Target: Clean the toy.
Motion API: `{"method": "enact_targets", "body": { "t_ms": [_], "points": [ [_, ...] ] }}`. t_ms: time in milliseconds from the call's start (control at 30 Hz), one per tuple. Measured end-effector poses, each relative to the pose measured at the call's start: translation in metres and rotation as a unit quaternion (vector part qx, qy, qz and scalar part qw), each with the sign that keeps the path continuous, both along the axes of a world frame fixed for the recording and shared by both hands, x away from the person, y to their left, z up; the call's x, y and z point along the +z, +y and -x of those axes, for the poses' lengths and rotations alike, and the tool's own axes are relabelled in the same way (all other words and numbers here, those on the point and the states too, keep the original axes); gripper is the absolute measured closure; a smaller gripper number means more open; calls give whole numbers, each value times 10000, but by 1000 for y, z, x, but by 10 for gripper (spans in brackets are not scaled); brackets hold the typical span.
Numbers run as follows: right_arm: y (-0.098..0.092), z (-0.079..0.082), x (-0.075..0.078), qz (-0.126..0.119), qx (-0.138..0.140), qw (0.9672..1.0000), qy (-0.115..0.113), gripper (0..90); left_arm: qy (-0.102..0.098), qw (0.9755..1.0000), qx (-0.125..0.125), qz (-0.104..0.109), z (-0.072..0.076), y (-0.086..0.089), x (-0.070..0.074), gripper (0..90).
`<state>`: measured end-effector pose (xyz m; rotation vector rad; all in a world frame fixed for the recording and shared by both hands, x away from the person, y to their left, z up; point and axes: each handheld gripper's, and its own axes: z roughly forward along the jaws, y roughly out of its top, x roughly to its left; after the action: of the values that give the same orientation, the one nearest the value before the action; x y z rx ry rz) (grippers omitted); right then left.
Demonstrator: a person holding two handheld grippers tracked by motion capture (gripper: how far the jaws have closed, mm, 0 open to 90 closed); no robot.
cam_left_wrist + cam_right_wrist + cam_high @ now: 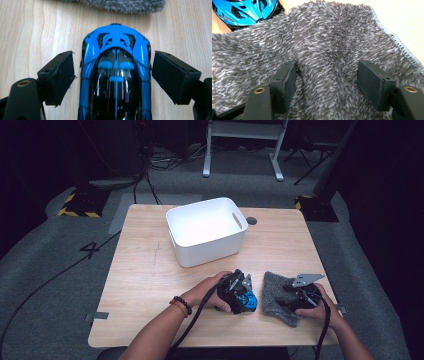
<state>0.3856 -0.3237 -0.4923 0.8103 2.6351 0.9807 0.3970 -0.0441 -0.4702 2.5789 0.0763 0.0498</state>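
A light wooden table (pixel 145 270) fills the middle of the high view, standing on grey carpet (pixel 45 270) in a dark room. A black cable (pixel 65 270) snakes across the floor at the left of the frame, yellow-and-black hazard-striped blocks (pixel 80 205) sit at the upper left and upper right, and the white legs of a stand (pixel 242 150) rise at the top centre.

A white plastic bin (pixel 207 232) with a slot handle sits at the upper centre of the table; its inside looks bare. A small dark round disc (pixel 251 220) lies on the table just right of the bin.

At the lower centre of the high view the left gripper (pixel 246 296) is held low over a blue toy car (pixel 249 300). In the left gripper view the toy car (pixel 115 75), blue with a glossy black canopy, lies on the wood between the two black jaws; a narrow gap shows on each side, so the jaws stand apart around it, not pressing it.

Just right of the car lies a grey fuzzy cloth (pixel 274 295), its edge near the car's nose. The right gripper (pixel 295 295) sits over this cloth at the lower right. In the right gripper view its jaws stand wide apart, a raised fold of cloth (pixel 324 50) between them, the left pad touching the pile.
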Motion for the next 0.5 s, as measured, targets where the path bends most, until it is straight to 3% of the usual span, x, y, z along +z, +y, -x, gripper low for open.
{"method": "enact_targets", "body": {
  "t_ms": [100, 333, 500],
  "points": [
    [0, 0, 0, 0, 1, 10000, -2, 329, 69, 9999, -64, -91, 0, -7, -4, 186],
    [0, 0, 0, 5, 10, 10000, -5, 329, 4, 9991, -124, -403, 1, -20, -6, 171],
    [0, 0, 0, 18, 25, 10000, -6, 330, 43, 9990, -82, -428, -1, -25, -9, 193]
  ]
}}
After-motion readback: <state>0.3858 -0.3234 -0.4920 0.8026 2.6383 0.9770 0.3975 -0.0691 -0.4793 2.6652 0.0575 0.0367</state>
